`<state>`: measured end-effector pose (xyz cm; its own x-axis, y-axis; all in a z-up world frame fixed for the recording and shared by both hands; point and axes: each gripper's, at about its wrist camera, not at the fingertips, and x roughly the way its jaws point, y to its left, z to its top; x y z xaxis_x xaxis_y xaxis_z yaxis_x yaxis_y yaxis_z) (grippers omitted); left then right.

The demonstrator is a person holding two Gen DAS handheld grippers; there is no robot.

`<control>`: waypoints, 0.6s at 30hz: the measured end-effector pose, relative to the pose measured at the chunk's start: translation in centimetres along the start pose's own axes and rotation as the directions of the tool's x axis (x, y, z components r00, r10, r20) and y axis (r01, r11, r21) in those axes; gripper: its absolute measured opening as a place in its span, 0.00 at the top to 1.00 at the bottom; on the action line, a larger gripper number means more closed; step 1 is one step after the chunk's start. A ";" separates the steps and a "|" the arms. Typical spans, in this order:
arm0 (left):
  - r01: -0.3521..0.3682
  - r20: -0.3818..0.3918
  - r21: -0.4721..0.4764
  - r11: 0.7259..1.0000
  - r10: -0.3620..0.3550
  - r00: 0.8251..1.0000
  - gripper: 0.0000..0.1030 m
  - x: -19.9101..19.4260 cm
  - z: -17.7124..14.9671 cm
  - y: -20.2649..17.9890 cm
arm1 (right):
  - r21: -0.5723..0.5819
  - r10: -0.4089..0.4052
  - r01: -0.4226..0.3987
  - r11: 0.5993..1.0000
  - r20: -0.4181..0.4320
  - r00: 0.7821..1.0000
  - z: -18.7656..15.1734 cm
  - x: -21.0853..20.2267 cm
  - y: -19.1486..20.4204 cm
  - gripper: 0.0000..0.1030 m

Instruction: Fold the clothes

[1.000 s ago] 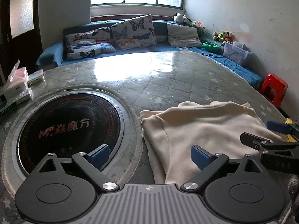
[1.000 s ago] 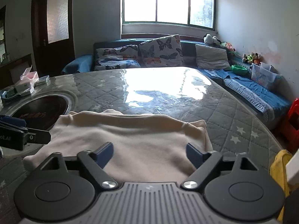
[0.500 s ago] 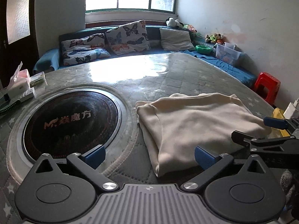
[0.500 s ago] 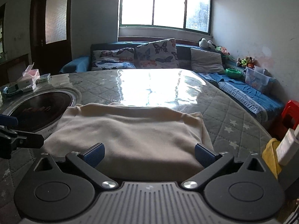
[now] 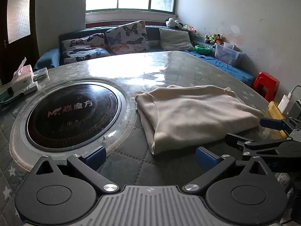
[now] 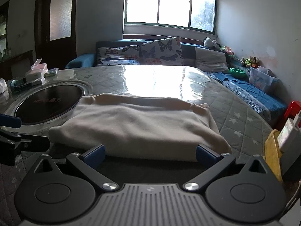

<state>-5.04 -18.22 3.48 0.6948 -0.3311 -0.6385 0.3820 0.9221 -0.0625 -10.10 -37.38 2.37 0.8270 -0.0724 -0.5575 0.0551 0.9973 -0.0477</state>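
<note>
Folded cream garment [image 6: 139, 126] lying crosswise on the tabletop [image 6: 235, 116] just ahead of the right tool [image 6: 149, 153], both tools' jaws wide and empty.

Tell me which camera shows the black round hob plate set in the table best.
The left wrist view: the hob plate shows whole, its lettering readable, beside the folded cream garment. The right wrist view shows it flattened, off at the left edge.

Quilted round table [image 5: 188, 69], folded cream garment [image 5: 195, 113], inset black cooktop [image 5: 73, 113], boxes [image 5: 24, 81]
</note>
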 end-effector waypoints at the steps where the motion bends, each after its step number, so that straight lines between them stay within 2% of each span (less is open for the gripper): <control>1: -0.002 0.003 0.002 1.000 0.002 1.000 0.00 -0.1 -0.1 -0.1 | -0.003 -0.002 0.002 1.000 -0.001 1.000 -0.1 -0.1 0.1 0.00; 18: 0.018 -0.008 0.006 1.000 -0.018 1.000 0.00 -0.7 -1.6 -0.5 | 0.032 -0.013 0.014 0.999 -0.029 1.000 -1.8 -1.2 0.7 0.00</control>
<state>-6.72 -18.14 2.74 0.6832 -0.3456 -0.6432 0.3978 0.9149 -0.0690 -12.08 -36.65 1.47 0.8098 -0.0855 -0.5804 0.0843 0.9960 -0.0291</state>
